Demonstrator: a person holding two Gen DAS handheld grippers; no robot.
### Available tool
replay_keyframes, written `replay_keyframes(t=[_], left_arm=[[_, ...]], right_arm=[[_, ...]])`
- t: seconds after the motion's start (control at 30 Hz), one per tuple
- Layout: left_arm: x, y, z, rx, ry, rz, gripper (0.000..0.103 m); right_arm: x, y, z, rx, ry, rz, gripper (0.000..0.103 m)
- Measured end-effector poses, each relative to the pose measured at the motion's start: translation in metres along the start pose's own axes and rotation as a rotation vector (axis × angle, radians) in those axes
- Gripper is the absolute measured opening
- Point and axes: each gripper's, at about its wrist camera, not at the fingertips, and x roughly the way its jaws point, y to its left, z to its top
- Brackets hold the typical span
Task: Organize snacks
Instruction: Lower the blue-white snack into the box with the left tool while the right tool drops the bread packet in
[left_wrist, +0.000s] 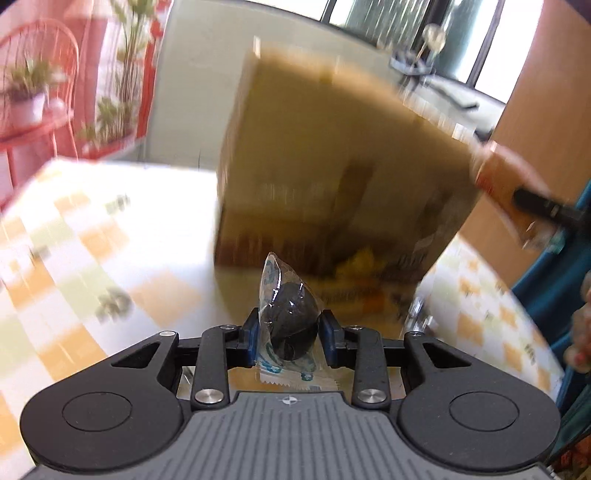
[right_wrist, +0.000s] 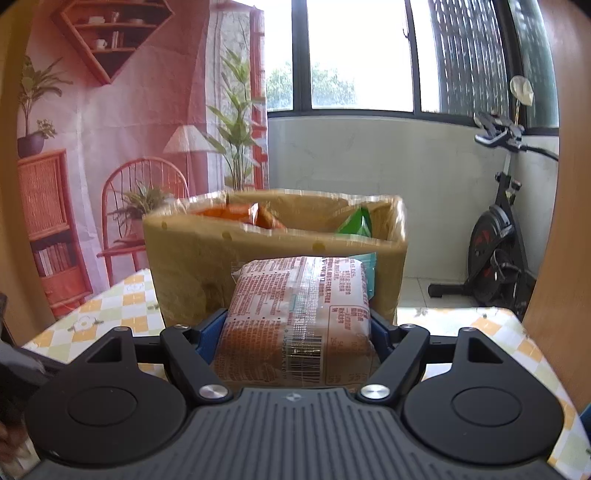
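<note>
My left gripper (left_wrist: 289, 326) is shut on a small clear-wrapped dark round snack (left_wrist: 290, 317), held just in front of the side of a cardboard box (left_wrist: 332, 158) that is blurred. My right gripper (right_wrist: 298, 325) is shut on a brown bread-like snack pack (right_wrist: 299, 314) with a barcode, held in front of the same cardboard box (right_wrist: 192, 258). The box is open at the top; an orange packet (right_wrist: 236, 216) and a green packet (right_wrist: 356, 223) show inside. In the left wrist view the right gripper with its orange-brown pack (left_wrist: 517, 188) shows at the box's right edge.
The box stands on a table with a yellow, green and white checkered cloth (left_wrist: 74, 236), which also shows in the right wrist view (right_wrist: 122, 306). An exercise bike (right_wrist: 495, 258) stands behind at the right. A printed backdrop with a red chair (right_wrist: 147, 206) hangs at the left.
</note>
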Motion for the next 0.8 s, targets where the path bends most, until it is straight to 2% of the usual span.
replay_keyframes(t=[0.17,0.33,0.53,0.8], left_arm=[[-0.049,-0.005,0.042,0.016,-0.124,0.009,0.034],[-0.087,-0.022,0.082,0.093,-0.248,0.046,0.034],[-0.072,-0.047,0.134,0.148,-0.309,0.073,0.034],[-0.015,-0.058,0.184,0.141,-0.267,0.087,0.034]], right_arm=[[-0.012,0.004,0.021,-0.023,-0.058,0.015,0.078],[-0.019,0.007,0.043,-0.048,-0.108,0.032,0.078],[-0.001,0.004,0.073,-0.08,-0.123,0.029,0.078],[0.077,-0.016,0.102,-0.037,-0.021,-0.041,0.078]])
